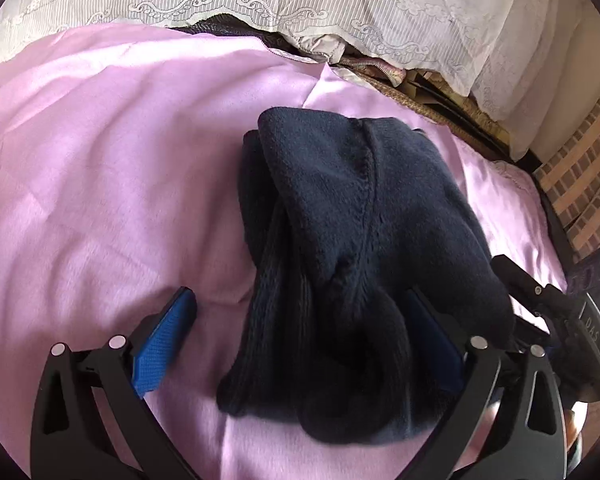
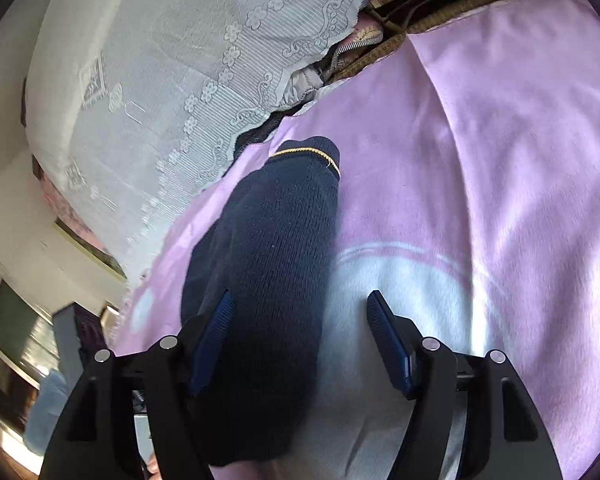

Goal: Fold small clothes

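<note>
**A:** Navy knit, thick and fuzzy — that's the small garment (image 1: 340,248), bunched in a soft heap on the pink blanket (image 1: 100,200), toward the blanket's far edge where the lace cover (image 1: 300,0) hangs.

**B:** And the left gripper (image 1: 300,336)? Spread wide, one blue pad clear on the blanket, the other tucked against the heap's near end. Nothing pinched.

**A:** Same story for the right gripper (image 2: 300,320) — jaws apart, the knit lying between them and over the left-hand pad. It's not clamping.

**B:** How will it handle?

**A:** Light and floppy, I'd judge. No stiffness, it'll sag wherever it's lifted. The fleecy face should grip the ribbed pads well, so slipping isn't the worry; dragging the blanket along might be.

**B:** Where would you take it?

**A:** At a hem or the ribbed edge, a single layer, not the thick middle. In the right wrist view there's a cuff with a yellow stripe (image 2: 308,154) at the far tip.

**B:** So the long axis?

**A:** Running away from both grippers, near end by the pads, striped end pointing at the lace.
</note>
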`<state>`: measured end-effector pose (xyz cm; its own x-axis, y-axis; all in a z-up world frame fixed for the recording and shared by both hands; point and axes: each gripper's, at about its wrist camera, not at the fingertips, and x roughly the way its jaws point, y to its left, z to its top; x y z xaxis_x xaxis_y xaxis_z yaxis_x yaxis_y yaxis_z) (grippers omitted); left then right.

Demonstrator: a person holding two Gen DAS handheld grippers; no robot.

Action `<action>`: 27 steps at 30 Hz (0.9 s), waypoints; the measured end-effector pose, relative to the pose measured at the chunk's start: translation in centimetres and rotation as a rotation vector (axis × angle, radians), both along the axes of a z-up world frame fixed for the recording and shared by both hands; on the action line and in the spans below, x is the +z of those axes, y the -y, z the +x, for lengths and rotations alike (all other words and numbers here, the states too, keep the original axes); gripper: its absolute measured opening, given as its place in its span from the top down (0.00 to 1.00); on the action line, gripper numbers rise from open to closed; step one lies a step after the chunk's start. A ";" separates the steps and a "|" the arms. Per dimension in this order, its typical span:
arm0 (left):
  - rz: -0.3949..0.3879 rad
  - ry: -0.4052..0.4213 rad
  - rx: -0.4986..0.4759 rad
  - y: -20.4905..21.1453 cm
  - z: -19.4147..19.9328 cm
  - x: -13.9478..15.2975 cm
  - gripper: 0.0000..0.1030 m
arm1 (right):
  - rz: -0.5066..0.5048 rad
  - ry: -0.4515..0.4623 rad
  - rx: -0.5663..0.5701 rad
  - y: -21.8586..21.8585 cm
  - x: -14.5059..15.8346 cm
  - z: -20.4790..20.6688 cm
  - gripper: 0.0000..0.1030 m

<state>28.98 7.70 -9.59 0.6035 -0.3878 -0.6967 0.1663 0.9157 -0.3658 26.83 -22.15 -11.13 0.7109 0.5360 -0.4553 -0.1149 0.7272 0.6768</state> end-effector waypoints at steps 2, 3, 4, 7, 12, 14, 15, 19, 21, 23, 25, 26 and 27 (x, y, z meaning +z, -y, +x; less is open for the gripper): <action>-0.070 -0.005 -0.013 -0.9 -0.7 0.0 0.04 | 0.049 0.004 -0.001 0.6 -0.3 -0.9 0.28; -0.093 -0.007 -0.017 -1.1 -0.7 0.1 0.04 | 0.070 0.006 0.004 0.7 -0.5 -1.3 0.28; -0.141 -0.014 -0.028 -1.6 -1.0 0.0 0.04 | 0.086 0.008 0.017 0.8 -0.5 -1.6 0.26; -0.239 -0.021 -0.057 -2.1 -1.6 0.2 0.04 | 0.067 0.019 0.053 0.1 0.0 -2.5 0.18; -0.299 -0.030 -0.087 -1.8 -1.7 0.3 0.04 | 0.029 0.040 0.113 -1.5 0.6 -3.1 0.09; -0.302 -0.034 -0.086 -1.7 -1.6 0.3 0.04 | 0.042 0.028 0.109 -1.5 0.4 -2.8 0.09; -0.297 -0.035 -0.086 -1.7 -1.5 0.3 0.04 | 0.060 0.026 0.104 -1.3 0.3 -2.7 0.09; -0.246 -0.054 -0.077 -1.1 -0.7 -0.2 0.04 | 0.064 0.015 0.100 -1.3 0.0 -2.1 0.08; -0.231 -0.048 -0.075 -1.0 -0.5 -0.3 0.04 | 0.048 0.013 0.105 -1.6 0.0 -1.9 0.07; -0.212 -0.043 -0.071 -0.7 -0.4 -0.3 0.04 | 0.034 0.012 0.109 -2.0 0.0 -1.6 0.05; -0.181 -0.038 -0.070 -0.3 -0.2 -0.3 0.04 | 0.018 0.002 0.105 -2.2 -0.1 -1.0 0.05; -0.165 -0.036 -0.072 0.0 -0.1 -0.2 0.04 | 0.016 -0.001 0.104 -2.2 -0.1 -0.6 0.04; -0.162 -0.035 -0.073 0.0 -0.1 -0.3 0.04 | 0.016 -0.002 0.105 -2.3 -0.2 -0.3 0.04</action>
<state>28.90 7.66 -9.85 0.5460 -0.5388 -0.6416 0.2144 0.8302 -0.5146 26.52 -19.88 -11.29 0.6500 0.6145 -0.4471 -0.1886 0.7003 0.6885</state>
